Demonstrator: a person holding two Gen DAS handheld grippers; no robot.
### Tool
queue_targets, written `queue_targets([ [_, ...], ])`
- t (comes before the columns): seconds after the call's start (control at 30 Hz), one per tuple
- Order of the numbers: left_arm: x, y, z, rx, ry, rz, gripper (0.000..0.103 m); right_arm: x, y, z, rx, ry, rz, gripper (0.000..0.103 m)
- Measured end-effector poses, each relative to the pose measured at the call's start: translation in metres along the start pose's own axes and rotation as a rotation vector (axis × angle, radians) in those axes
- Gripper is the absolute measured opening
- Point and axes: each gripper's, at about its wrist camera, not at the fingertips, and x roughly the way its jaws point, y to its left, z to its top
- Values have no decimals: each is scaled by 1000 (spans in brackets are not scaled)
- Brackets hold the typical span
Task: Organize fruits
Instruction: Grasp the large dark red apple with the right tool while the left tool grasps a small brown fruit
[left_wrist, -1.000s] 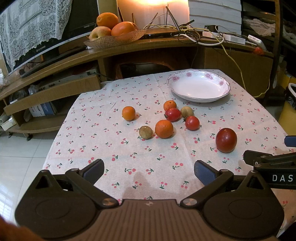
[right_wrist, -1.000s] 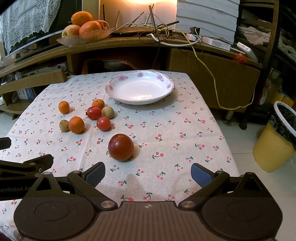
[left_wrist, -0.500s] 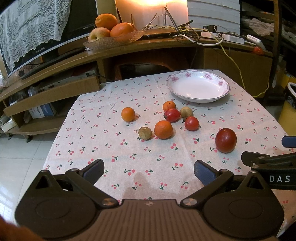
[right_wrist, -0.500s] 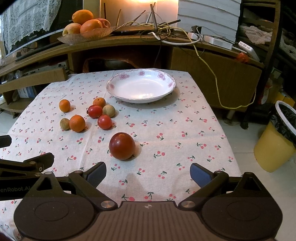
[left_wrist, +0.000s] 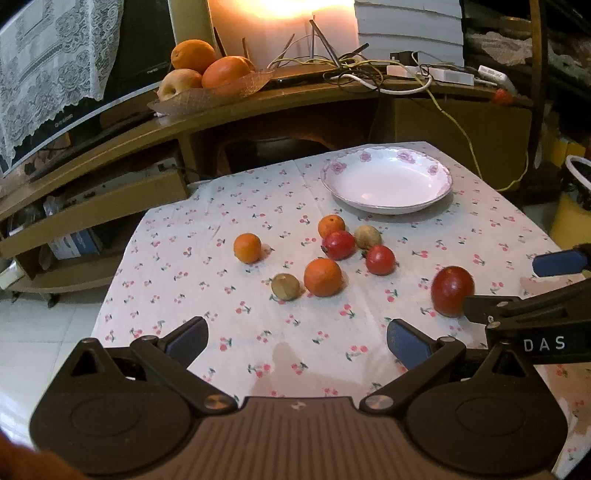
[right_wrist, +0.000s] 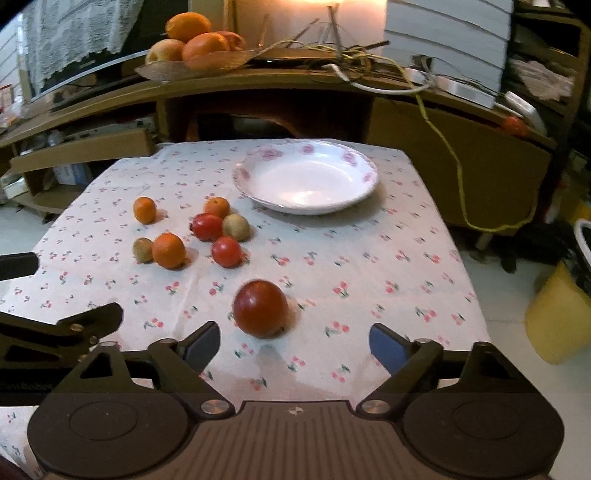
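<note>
Right tool is unclenched w/ nothing gripped, jaws just been narrowing, the big dark-red round fruit just ahead btwn the tips, resting on the cherry-print cloth counter. Best to centre the pads on its widest part, squeeze gently so it won't roll, then lift toward the white floral-rimmed plate beyond. Left tool hangs wide, empty.

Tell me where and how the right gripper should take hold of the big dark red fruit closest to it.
Grip the big dark red fruit across its widest middle, one pad on each side, coming down from the near side where the right gripper hangs open. The fruit is round and smooth, so a low or high pinch would likely squeeze it out. It sits alone on the tablecloth, so both sides are free.
</note>
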Motion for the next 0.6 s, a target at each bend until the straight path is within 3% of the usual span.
queue_targets([
  [0.33,32,17,7,41,26,-20,103,30,9,19,-102,54,92,78],
  [0.5,50,23,19,101,-1,-59,102,44,7,23,-115,99,135,67],
  [0.6,62,24,23,157,0,-61,95,50,6,23,-111,131,166,61],
])
